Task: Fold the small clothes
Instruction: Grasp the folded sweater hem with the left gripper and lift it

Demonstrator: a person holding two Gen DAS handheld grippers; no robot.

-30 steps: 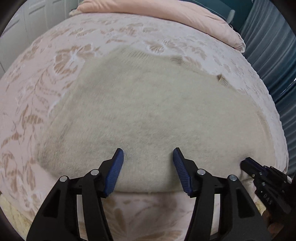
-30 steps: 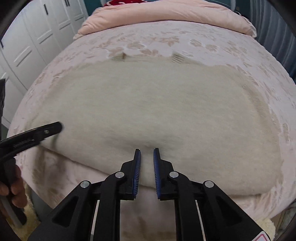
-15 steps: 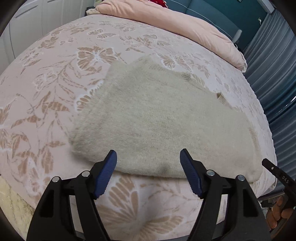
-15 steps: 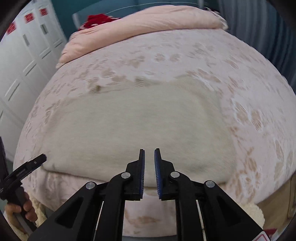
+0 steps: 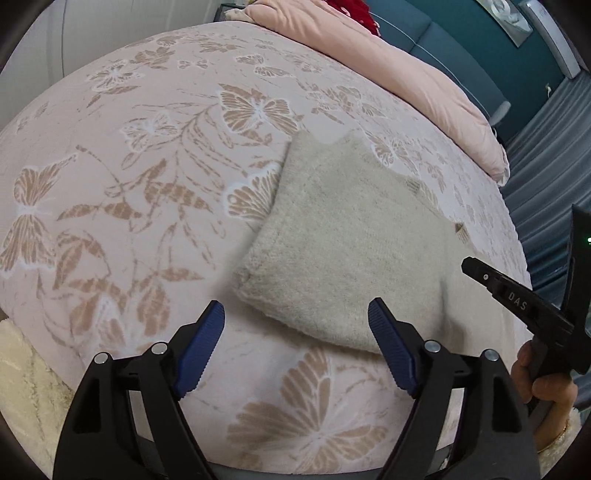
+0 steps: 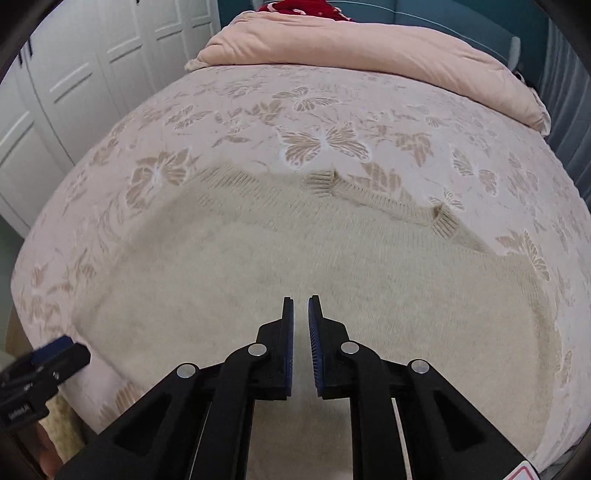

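A folded cream knit sweater (image 5: 354,251) lies flat on the pink butterfly-print bedspread (image 5: 147,166). In the right wrist view the sweater (image 6: 295,258) fills the middle, its ribbed cuffs at its far edge. My left gripper (image 5: 295,336) is open and empty, hovering over the sweater's near left corner. My right gripper (image 6: 301,314) has its jaws nearly together with a thin gap and nothing between them, over the sweater's near edge. The right gripper's body also shows at the right in the left wrist view (image 5: 517,302). The left gripper shows at the lower left in the right wrist view (image 6: 40,365).
A pink folded duvet (image 6: 369,55) lies across the head of the bed, with something red (image 6: 306,5) behind it. White wardrobe doors (image 6: 74,74) stand to the left. Blue-grey curtains (image 5: 546,166) hang to the right. A cream rug (image 5: 22,369) lies by the bed's edge.
Both grippers have pulled back from the sweater. The left view has swung left and away, now showing more bedspread. The left jaws have opened a little wider. The right jaws stay nearly together.
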